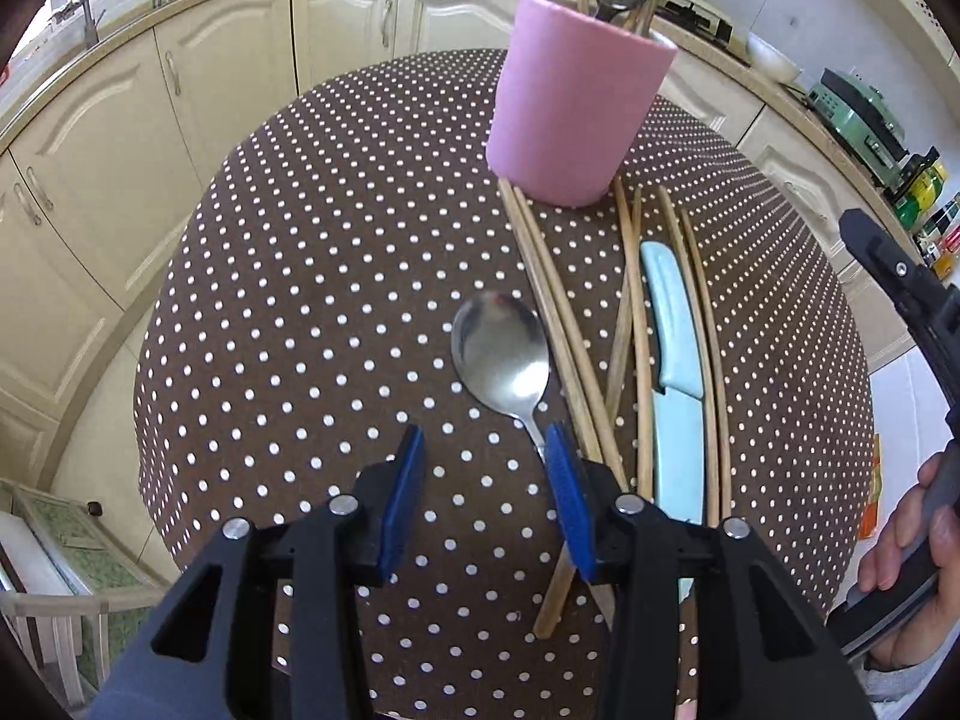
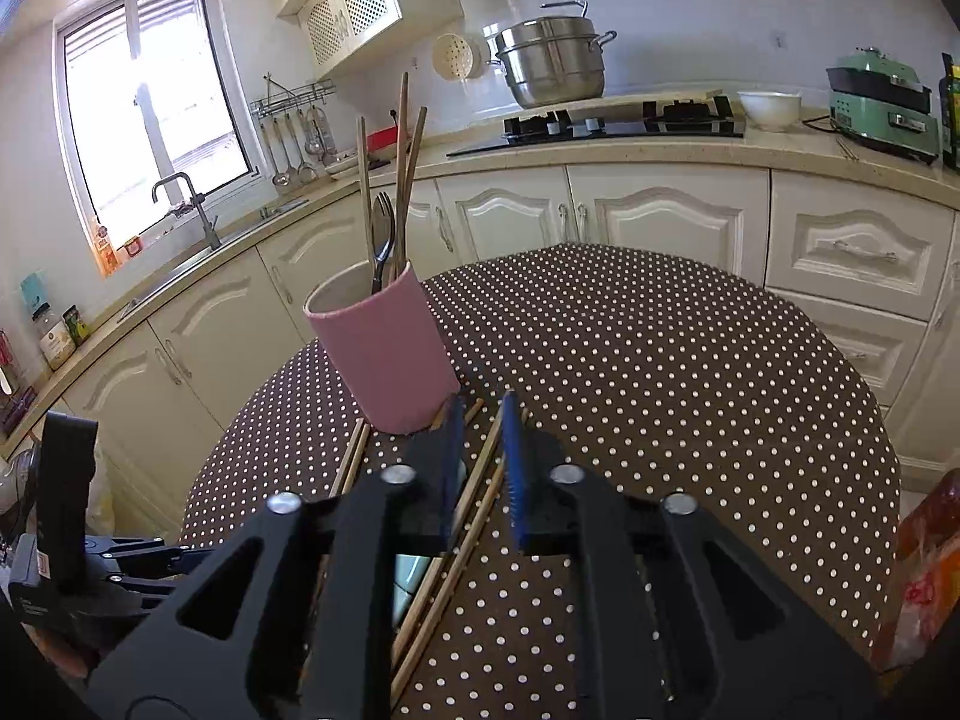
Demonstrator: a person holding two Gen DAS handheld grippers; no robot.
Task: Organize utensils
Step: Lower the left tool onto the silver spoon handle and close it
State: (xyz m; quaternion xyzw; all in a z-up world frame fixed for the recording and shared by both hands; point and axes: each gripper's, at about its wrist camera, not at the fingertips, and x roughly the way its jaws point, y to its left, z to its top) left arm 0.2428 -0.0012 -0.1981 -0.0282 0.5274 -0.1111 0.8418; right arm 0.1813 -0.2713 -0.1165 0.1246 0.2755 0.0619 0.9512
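Two claws over table (image 1: pixel 300 300) | step: picking up next utensil | left claw (image 1: pixel 486 450) open, empty, spoon (image 1: pixel 501 354) at 12 o'clock | right claw (image 2: pixel 483 414) parted, empty, above chopsticks (image 2: pixel 474 480) | pink cup (image 2: pixel 384 360) at 11 o'clock | next: lower, pinch, drop in cup

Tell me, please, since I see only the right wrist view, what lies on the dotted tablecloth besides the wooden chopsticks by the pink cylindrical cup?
Observer: A shiny steel spoon lies bowl-up left of the wooden chopsticks.
Operator: Anything else among them?
Observer: A pale blue knife lies between the right-hand chopsticks.
Operator: And the left gripper?
Observer: The left gripper is open just short of the spoon's bowl, holding nothing.
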